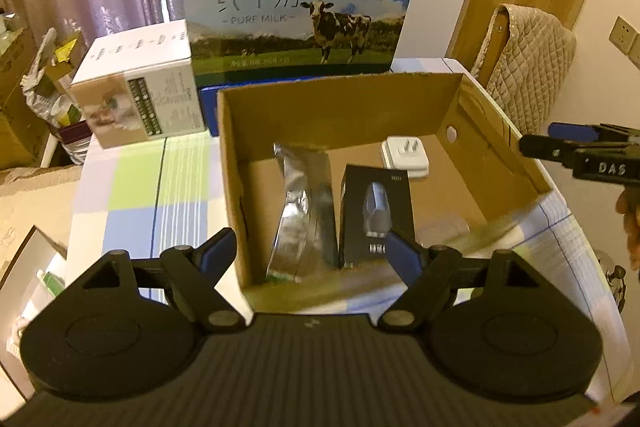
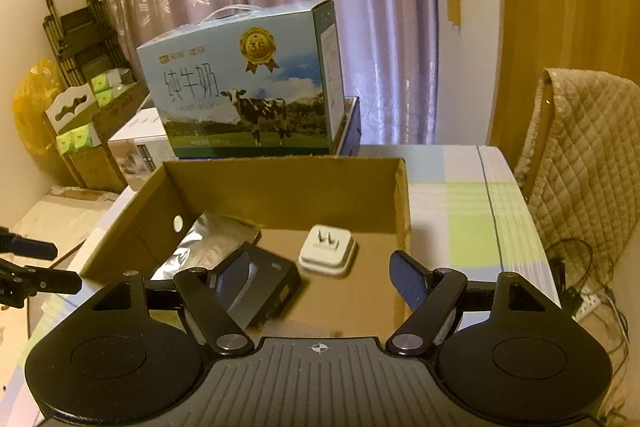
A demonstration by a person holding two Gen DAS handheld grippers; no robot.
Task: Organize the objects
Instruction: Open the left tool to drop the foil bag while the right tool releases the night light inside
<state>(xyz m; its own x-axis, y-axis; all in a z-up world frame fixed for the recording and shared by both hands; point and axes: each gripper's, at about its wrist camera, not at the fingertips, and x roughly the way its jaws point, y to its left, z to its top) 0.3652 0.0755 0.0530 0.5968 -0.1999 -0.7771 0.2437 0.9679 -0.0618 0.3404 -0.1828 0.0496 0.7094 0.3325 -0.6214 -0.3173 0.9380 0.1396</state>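
An open cardboard box [image 1: 340, 83] [image 2: 280, 163] lies on the table. Inside it are a silver foil pouch [image 1: 304, 211] [image 2: 216, 231], a small black carton [image 1: 376, 203] [image 2: 276, 279] and a white plug adapter [image 1: 404, 155] [image 2: 328, 251] with its prongs up. My left gripper [image 1: 310, 251] hovers open at the box's near wall, with nothing pressed between its blue pads. My right gripper [image 2: 320, 271] is open over the box's other side; its left finger [image 2: 236, 267] is in front of the black carton without gripping it. Each gripper shows at the edge of the other's view: the right [image 1: 536, 139], the left [image 2: 66, 267].
A blue milk case [image 1: 300, 7] [image 2: 248, 95] with a cow picture stands behind the cardboard box, and a white carton [image 1: 140, 95] [image 2: 140, 143] beside it. A chair with a quilted cover [image 1: 528, 67] [image 2: 580, 155] is beside the checked tablecloth [image 1: 160, 179] [image 2: 460, 207]. Cables [image 2: 576, 291] lie near the chair.
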